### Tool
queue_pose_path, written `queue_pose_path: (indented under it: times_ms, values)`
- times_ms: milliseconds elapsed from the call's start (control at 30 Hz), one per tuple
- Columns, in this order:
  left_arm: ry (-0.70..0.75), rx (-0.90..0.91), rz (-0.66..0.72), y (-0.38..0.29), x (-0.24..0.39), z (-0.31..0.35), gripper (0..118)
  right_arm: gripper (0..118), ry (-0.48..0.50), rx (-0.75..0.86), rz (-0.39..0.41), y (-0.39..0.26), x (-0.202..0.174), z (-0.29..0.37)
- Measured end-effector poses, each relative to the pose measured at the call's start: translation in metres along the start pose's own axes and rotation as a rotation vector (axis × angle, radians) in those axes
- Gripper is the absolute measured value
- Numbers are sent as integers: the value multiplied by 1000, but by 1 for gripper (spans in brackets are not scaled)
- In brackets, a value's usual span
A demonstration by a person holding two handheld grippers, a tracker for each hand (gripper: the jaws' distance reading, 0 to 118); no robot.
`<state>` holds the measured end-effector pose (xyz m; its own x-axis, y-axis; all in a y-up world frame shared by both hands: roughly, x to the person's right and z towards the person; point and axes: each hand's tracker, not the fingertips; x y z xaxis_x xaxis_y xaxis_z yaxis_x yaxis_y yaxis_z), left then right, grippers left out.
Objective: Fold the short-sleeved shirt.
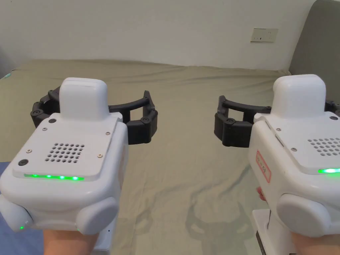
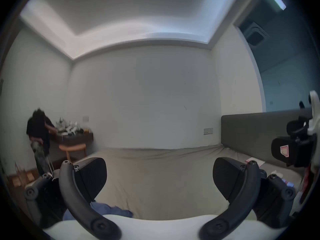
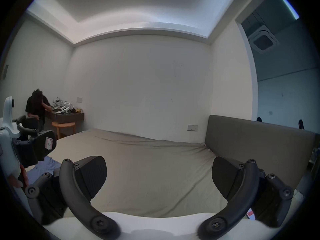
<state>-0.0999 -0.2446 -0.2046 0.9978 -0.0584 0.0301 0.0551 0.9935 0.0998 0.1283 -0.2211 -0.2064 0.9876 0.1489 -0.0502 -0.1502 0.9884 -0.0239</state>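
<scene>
Shirt [image 3: 44, 165] fabric, pale blue, lay on the bed [image 1: 186, 99] at the near left, below and beside the left tool [image 1: 94, 111]; in the right gripper view it showed as a light blue patch just under the left tool's body, in the left gripper view as a darker blue crumpled fold [image 2: 107, 209] beneath that tool's own jaws, and in the head view as a blue strip at the lower left edge. Whether it was spread or bunched could not be told, since much of it was hidden. The cloth was judged light, soft and limp, likely to sag and crease once lifted, and not fragile; a hold at a seam, hem or shoulder corner, one tool to each side, would probably keep it spread, whereas a pinch in mid-panel would gather it. The left tool was held above the olive bedsheet with its jaws spread wide and nothing between them. The right tool [image 1: 277, 114], level with it and well apart to the right, likewise stood wide open and held nothing. Both were raised clear of the sheet and pointed at the far wall. Folding had not yet begun by this judgement. A grey headboard [image 3: 259, 136] stood at the bed's right side. Farther off, a person [image 3: 37, 103] bent over a cluttered desk [image 3: 69, 117] beside a wooden stool [image 3: 65, 125].
</scene>
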Motion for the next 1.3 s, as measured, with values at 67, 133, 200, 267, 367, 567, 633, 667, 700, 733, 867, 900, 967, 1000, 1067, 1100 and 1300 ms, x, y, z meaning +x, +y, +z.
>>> queue_pose_path:
  times_ms: [67,133,200,267,367,567,633,667,700,733,867,900,967,1000,1067,1100,1300]
  values:
    - [18,5,-24,1,5,0,118,118,-5,20,28,0,-4,1]
    - [9,-4,-45,5,7,1,118,118,16,40,75,-1,-6,2]
    - [7,-8,-65,6,8,1,118,118,-6,35,110,-1,-10,3]
    - [10,-1,-77,9,8,2,118,118,-18,45,112,-1,-11,5]
    - [7,7,-79,11,8,4,118,118,-15,16,92,2,-10,5]
    - [-4,-39,-74,12,10,2,84,90,30,-38,32,1,-2,2]
    - [-9,-37,-68,12,9,2,18,6,31,-32,43,0,-4,5]
    - [-10,-43,-66,11,9,1,9,1,8,-20,53,-1,-5,5]
    - [-13,-51,-65,11,9,0,7,1,-38,-11,72,-1,-5,6]
    - [-24,-56,-59,11,7,1,4,1,-15,0,59,-2,-6,9]
    - [-40,-79,-42,10,4,1,0,1,30,-25,57,1,-6,8]
    - [-33,-76,-43,10,2,2,0,1,28,-23,67,0,-9,7]
    - [-25,-80,-41,11,-2,3,0,1,32,-21,81,2,-11,4]
    - [-16,-81,-37,12,-5,4,0,1,43,-18,78,3,-13,3]
    - [5,-87,-38,12,-12,5,0,1,66,-16,72,4,-18,0]
    - [21,-88,-41,13,-16,6,0,1,76,-12,74,4,-22,-1]
    - [136,-85,-79,22,-49,21,0,1,189,18,82,11,-57,-11]
